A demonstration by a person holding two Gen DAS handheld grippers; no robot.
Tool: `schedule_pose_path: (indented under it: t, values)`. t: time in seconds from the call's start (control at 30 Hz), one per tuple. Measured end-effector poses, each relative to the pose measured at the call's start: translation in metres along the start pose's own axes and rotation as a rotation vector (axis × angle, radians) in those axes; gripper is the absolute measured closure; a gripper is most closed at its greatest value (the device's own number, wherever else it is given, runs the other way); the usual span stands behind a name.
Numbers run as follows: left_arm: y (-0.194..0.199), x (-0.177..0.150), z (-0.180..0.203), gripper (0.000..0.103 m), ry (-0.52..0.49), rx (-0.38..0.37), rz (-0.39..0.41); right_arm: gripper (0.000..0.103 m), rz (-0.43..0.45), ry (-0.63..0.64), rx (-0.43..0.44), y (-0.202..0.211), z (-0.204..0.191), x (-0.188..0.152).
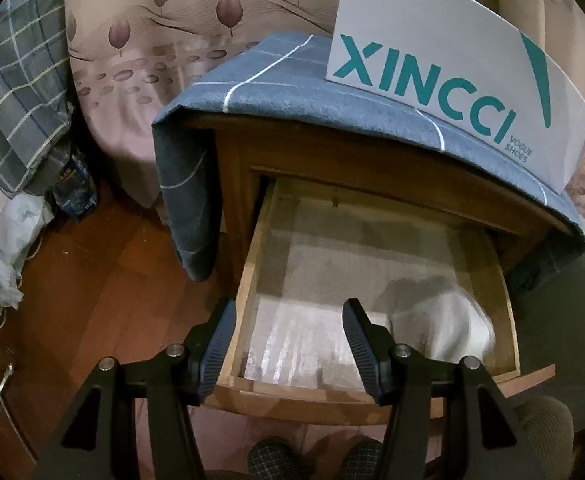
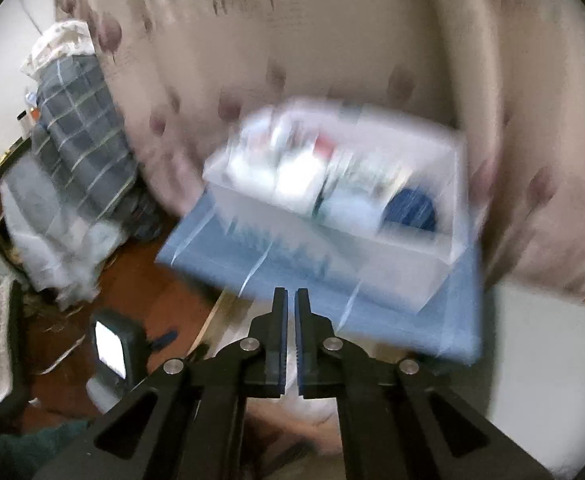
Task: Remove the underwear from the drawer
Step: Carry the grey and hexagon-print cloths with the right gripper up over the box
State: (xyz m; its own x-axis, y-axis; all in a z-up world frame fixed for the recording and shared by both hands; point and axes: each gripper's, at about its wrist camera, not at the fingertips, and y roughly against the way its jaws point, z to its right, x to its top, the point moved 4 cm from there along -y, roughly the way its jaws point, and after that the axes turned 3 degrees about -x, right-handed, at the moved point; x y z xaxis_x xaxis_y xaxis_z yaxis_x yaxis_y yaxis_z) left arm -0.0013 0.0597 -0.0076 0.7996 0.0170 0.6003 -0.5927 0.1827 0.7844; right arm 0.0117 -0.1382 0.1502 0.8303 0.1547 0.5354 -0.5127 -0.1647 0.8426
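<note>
Below a wooden nightstand (image 1: 228,168) draped in a blue cloth (image 1: 276,92), the top drawer (image 1: 248,280) stands pulled out toward the viewer; a white shoe box (image 1: 444,80) with teal lettering sits on the cloth. Inside the drawer, at the near right corner, lies a blurred white bundle, most likely the underwear (image 1: 444,328); the rest of the drawer floor shows only a pale liner. The left gripper (image 1: 288,344) hovers over the near left edge of the drawer, its fingers apart and nothing between them.

Seen from the right wrist, everything is smeared by motion; the right gripper (image 2: 290,336) has its fingers together with only a thin slit showing, pointing toward the blue cloth and a blurred clear box (image 2: 332,208) of odds and ends on top. Pale fabric (image 2: 292,396) shows low behind and between the finger bases; whether it is pinched there or merely lies beneath cannot be told.

Judging by this, the step in hand is lifting the garment out of the drawer, and the task looks partway done; the next move would call for carrying the cloth clear of the drawer's near edge without snagging, then setting it down.
</note>
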Motion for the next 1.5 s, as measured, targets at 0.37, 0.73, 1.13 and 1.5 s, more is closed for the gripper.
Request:
schedule_pose_path:
  t: [0.37, 0.73, 1.13, 1.5]
  values:
    - [-0.002, 0.001, -0.007, 0.046, 0.044, -0.037, -0.005, 0.028, -0.386, 0.122, -0.162, -0.190, 0.028, -0.076]
    - [-0.008, 0.001, -0.011, 0.046, 0.085, -0.072, -0.020, 0.006, -0.349, 0.540, -0.217, -0.252, 0.014, -0.086]
    - [-0.012, 0.000, -0.010, 0.046, 0.087, -0.070, -0.035, 0.050, -0.530, 0.569, -0.150, -0.310, 0.028, -0.108]
    - [-0.012, 0.001, -0.008, 0.046, 0.081, -0.058, -0.034, 0.088, -0.496, 0.580, -0.191, -0.283, 0.024, -0.107]
